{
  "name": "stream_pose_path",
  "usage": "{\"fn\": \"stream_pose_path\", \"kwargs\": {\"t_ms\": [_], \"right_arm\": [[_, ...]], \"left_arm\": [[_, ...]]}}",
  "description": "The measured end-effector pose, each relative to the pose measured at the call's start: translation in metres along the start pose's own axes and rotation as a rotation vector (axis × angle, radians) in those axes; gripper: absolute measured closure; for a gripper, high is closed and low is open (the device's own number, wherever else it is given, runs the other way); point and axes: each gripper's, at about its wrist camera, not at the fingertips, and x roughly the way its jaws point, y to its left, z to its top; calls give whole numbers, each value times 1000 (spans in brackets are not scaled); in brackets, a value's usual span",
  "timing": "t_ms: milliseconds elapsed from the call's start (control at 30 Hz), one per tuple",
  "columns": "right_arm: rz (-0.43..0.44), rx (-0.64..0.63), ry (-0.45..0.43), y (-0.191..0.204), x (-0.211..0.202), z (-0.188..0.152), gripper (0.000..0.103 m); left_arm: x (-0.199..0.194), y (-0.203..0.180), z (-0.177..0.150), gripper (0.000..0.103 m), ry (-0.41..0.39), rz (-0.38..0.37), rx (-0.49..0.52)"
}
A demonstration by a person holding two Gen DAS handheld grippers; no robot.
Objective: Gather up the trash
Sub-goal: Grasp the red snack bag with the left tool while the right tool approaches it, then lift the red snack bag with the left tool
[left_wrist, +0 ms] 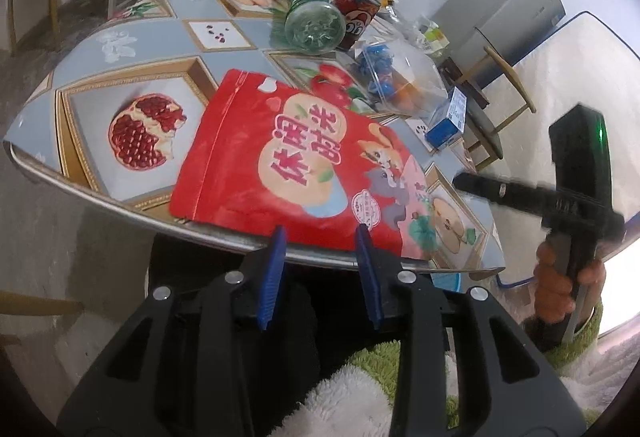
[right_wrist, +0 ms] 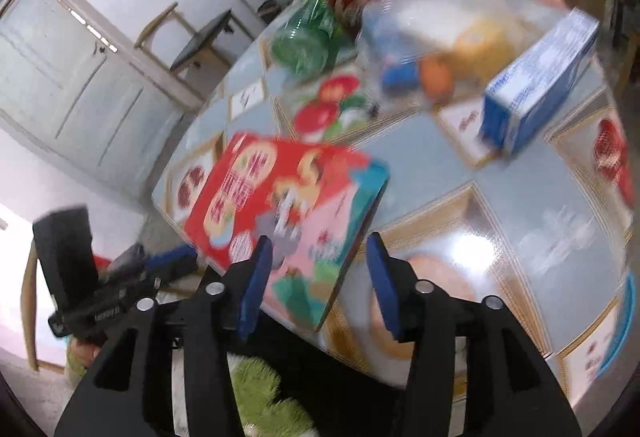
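Tilting down at the counter [left_wrist: 132, 193], both grippers point at the red snack bag [left_wrist: 280, 157].
Left gripper [left_wrist: 322, 233] and right gripper [right_wrist: 320, 241] are open, holding nothing.

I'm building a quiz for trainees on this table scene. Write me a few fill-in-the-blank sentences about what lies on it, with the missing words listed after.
1. The snack pouch lying at the table's near edge is mainly ____ in colour.
2. The fruit printed on the tablecloth beside the pouch is a cut ____.
3. The green bottle lies on its ____.
4. The small carton near the clear plastic box is white and ____.

Missing words: red; pomegranate; side; blue
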Motion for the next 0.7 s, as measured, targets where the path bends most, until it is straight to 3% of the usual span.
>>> {"fn": "stream_pose_path", "kwargs": {"t_ms": [200, 433, 700], "right_arm": [[-57, -17, -53, 2, 9, 24, 53], [-138, -12, -39, -4, 54, 40, 53], [-157, -22, -4, -3, 71, 43, 54]], "left_arm": [[4, -2, -4, 60, 7, -22, 1], [14, -5, -5, 51, 27, -45, -7], [13, -2, -5, 49, 23, -64, -35]]}}
